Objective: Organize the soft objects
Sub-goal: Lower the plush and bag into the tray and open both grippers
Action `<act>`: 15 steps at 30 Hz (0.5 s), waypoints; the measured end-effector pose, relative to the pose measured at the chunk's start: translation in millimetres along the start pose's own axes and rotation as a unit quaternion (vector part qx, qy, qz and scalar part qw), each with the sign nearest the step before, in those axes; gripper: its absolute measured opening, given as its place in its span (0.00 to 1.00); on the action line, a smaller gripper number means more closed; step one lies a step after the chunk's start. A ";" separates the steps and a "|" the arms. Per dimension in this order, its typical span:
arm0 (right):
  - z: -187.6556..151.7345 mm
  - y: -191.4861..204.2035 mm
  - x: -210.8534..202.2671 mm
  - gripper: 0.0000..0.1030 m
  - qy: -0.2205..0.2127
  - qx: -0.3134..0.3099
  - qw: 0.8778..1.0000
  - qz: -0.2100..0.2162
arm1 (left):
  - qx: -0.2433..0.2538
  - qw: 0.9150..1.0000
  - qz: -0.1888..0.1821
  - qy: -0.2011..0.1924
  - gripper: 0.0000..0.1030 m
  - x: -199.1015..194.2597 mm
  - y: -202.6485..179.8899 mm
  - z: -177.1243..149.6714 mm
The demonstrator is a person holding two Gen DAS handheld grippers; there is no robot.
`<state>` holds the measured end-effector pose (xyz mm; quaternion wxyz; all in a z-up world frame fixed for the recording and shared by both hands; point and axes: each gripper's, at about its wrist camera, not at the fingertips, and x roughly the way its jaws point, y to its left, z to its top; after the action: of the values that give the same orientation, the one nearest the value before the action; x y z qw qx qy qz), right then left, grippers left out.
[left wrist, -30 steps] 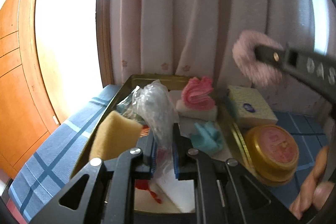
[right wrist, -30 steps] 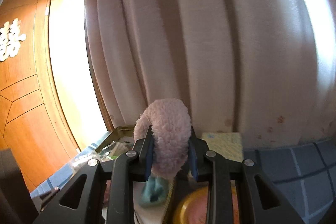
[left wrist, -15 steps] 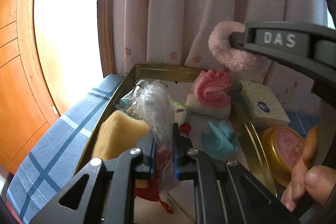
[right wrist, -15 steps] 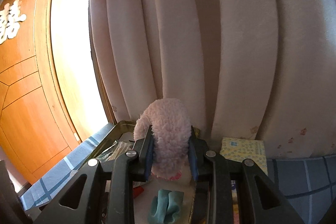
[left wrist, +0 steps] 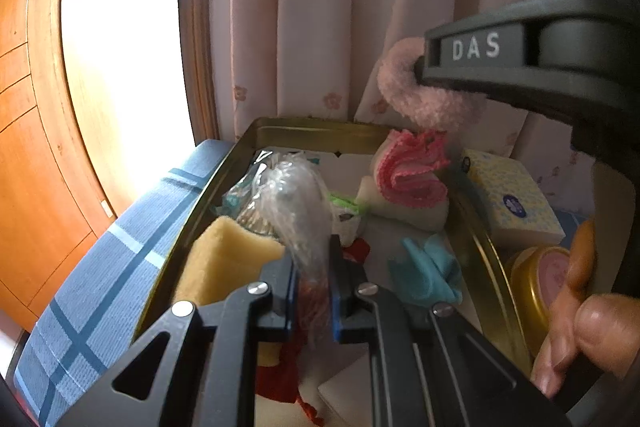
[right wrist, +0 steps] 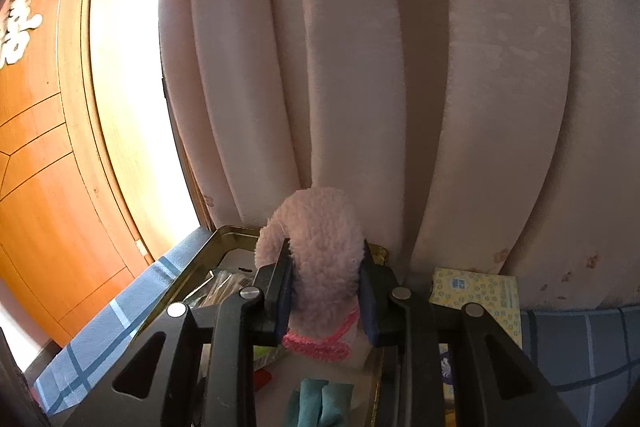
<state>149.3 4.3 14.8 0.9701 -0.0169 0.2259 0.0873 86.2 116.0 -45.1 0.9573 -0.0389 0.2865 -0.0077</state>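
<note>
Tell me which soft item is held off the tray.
The fluffy pink piece, clamped in the right tool; the pink cloth lies in the tray.

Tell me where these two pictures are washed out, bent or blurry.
Left wrist view: the bright window strip is blown out white, the blue plaid cloth curves from fisheye, and the near thumb is soft. Right wrist view: the same glare beside the orange wooden door, pale curtain folds bulge outward, while the fluffy pink plush piece looks sharp.

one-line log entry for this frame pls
left gripper: shut on clear plastic bag | right gripper: shut on pink fluffy piece | both over gold tray
</note>
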 end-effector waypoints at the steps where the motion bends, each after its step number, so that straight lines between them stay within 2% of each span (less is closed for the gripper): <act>1: 0.6 -1.2 0.7 0.30 0.001 0.003 1.000 0.000 | 0.001 1.000 0.001 0.000 0.09 0.7 -0.4 0.6; 15: 4.8 -13.1 5.4 0.30 0.021 0.032 0.999 0.008 | 0.004 1.000 -0.007 0.003 0.09 5.2 -1.5 4.4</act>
<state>158.5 -7.4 16.6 0.9646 0.0145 0.2486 0.0871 92.9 114.6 -44.2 0.9564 -0.0366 0.2893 -0.0156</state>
